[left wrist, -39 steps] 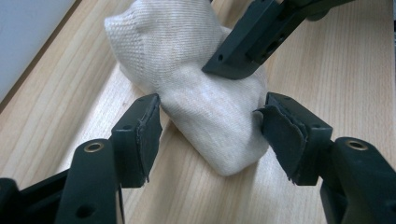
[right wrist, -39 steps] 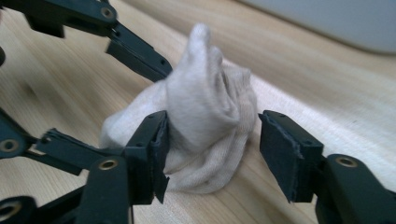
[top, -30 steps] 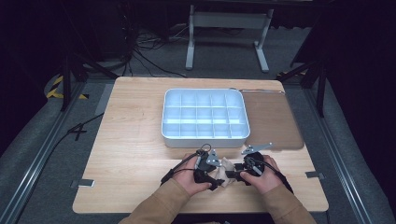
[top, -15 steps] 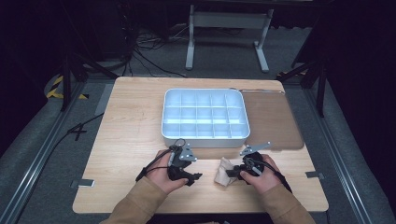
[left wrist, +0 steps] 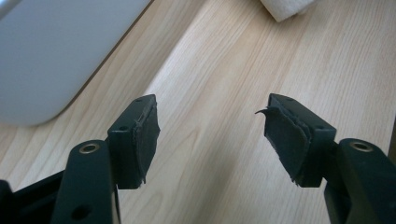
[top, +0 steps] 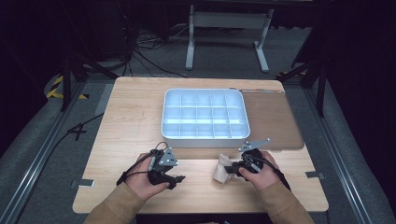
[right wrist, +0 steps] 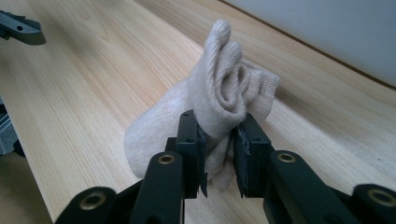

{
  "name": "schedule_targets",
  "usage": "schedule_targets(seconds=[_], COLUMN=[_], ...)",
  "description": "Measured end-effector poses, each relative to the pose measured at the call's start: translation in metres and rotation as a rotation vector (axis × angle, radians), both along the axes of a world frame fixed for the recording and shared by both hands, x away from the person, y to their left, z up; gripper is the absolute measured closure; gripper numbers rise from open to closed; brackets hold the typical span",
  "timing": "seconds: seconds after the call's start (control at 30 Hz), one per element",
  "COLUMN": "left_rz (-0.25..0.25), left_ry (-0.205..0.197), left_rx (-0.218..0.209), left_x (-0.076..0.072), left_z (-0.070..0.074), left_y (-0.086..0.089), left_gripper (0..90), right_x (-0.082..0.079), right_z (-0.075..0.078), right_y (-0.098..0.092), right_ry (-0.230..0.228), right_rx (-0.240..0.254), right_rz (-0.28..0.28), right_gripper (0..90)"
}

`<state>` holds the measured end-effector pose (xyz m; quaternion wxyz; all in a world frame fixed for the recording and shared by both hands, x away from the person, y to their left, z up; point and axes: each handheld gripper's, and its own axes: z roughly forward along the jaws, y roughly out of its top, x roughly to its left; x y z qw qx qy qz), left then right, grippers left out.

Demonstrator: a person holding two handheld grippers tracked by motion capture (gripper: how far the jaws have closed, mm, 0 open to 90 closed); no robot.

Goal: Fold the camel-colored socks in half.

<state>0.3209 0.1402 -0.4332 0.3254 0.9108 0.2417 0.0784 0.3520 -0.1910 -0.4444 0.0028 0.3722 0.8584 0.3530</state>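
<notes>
We see the right gripper [right wrist: 219, 151] pinching a rolled beige sock [right wrist: 210, 116] on the table [top: 140, 126]; left gripper [left wrist: 210, 135] gapes wide, holding nothing.

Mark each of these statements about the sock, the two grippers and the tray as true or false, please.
1. The right gripper is shut on the rolled beige sock. True.
2. The left gripper holds the sock. False: its jaws are open over bare wood.
3. The sock lies in the white tray. False: it is on the table, in front of the tray.
4. The tray has many compartments. True.
</notes>
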Motion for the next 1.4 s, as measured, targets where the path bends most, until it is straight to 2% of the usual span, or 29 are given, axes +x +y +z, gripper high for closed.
schedule_targets(seconds=[0.13,0.23,0.37,0.53,0.73,0.83,0.9,1.07,1.17,1.4], left_rz=[0.04,0.055,0.093,0.139,0.139,0.146,0.152,0.149,0.151,0.151], left_ry=[0.002,0.032,0.054,0.049,0.046,0.031,0.035,0.036,0.019,0.023], left_rx=[-0.047,-0.056,-0.088,-0.117,-0.097,-0.068,-0.08,-0.077,-0.062,-0.07], left_x=[-0.001,0.0,0.002,0.003,0.002,0.001,0.001,-0.001,-0.002,-0.003], left_z=[-0.002,-0.01,-0.01,-0.007,-0.008,-0.009,-0.01,-0.01,-0.008,-0.008], left_y=[0.015,0.027,0.038,0.045,0.045,0.046,0.046,0.047,0.048,0.049], left_gripper=[35.8,36.3,37.8,37.8,37.8,37.7,37.7,37.7,37.7,37.7], right_x=[0.002,0.003,0.006,0.011,0.014,0.014,0.015,0.015,0.017,0.021], right_z=[0.006,0.013,0.021,0.028,0.035,0.038,0.04,0.046,0.053,0.07], right_y=[0.001,0.001,0.003,0.007,0.003,0.001,0.0,-0.003,-0.005,-0.009], right_ry=[-0.017,-0.025,-0.041,-0.057,-0.067,-0.082,-0.091,-0.106,-0.105,-0.123], right_rx=[-0.009,-0.022,-0.037,-0.056,-0.052,-0.044,-0.04,-0.044,-0.044,-0.055], right_rz=[-0.008,-0.016,-0.028,-0.009,-0.005,-0.004,0.0,-0.003,-0.006,-0.01], right_gripper=[75.1,75.1,75.1,75.1,75.1,75.1,75.0,74.8,74.8,74.6])
